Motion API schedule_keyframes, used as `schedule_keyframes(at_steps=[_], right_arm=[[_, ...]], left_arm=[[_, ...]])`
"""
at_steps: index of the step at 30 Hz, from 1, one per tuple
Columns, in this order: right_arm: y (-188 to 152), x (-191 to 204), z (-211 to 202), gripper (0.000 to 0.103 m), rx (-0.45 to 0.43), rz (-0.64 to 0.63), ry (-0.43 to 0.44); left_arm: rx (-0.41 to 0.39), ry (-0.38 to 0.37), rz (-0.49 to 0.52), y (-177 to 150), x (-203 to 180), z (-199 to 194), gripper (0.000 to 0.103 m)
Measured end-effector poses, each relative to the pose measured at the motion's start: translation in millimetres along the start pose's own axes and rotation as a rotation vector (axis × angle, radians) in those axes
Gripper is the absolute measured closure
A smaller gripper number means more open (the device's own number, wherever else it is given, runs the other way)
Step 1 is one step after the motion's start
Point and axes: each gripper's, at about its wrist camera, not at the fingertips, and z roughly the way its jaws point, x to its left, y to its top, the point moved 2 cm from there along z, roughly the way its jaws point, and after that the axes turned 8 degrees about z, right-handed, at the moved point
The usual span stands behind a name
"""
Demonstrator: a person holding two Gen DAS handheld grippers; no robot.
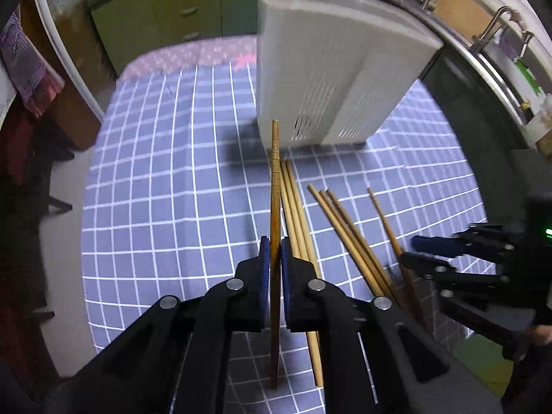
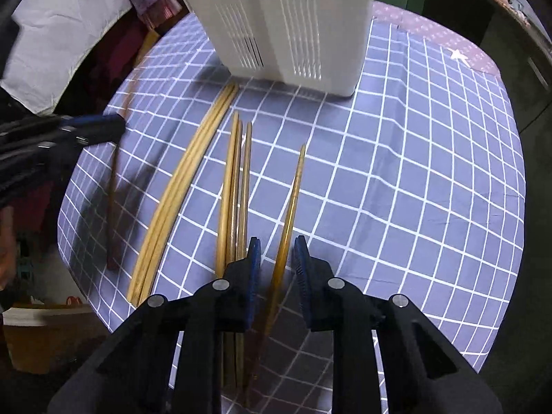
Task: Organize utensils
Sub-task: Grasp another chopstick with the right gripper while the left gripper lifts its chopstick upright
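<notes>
My left gripper (image 1: 275, 253) is shut on one dark wooden chopstick (image 1: 275, 179), lifted above the cloth with its tip toward the white slotted utensil holder (image 1: 331, 69). More chopsticks lie on the table: a pale bundle (image 1: 296, 207), a trio (image 1: 348, 238) and a single one (image 1: 388, 224). My right gripper (image 2: 276, 258) points down over that single chopstick (image 2: 291, 200), which lies between its blue pads (image 2: 254, 262) with a gap on each side. The holder (image 2: 293, 17) stands just beyond. The left gripper (image 2: 115, 127) shows blurred at the left, holding its chopstick (image 2: 112, 189).
A blue checked tablecloth (image 1: 165, 179) covers the table, with a pink strip at the far edge. Green cabinets (image 1: 165, 10) stand behind and a counter with a sink rail (image 1: 496, 55) runs along the right. A cardboard box (image 2: 45, 341) sits below the table's left edge.
</notes>
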Motion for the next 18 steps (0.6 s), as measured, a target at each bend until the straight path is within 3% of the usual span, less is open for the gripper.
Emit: schedule_keyframes(at_steps=[11, 13, 18], right_arm=[[14.2, 4.9, 22.7, 0.082, 0.064, -0.006, -0.061], [15.2, 4.9, 23.6, 0.094, 0.059, -0.012, -0.082], [16.3, 0.7, 24.2, 0.096, 0.047, 0.008, -0.059]], left_arm=[[-0.126, -0.005, 0.052, -4.7, -1.2, -40.9, 0.096], [-0.137, -0.006, 0.062, -7.0, -1.7, -45.5, 0.096], [-0.171, 0.006, 0.087, -13.0, -4.2, -56.6, 0.096]])
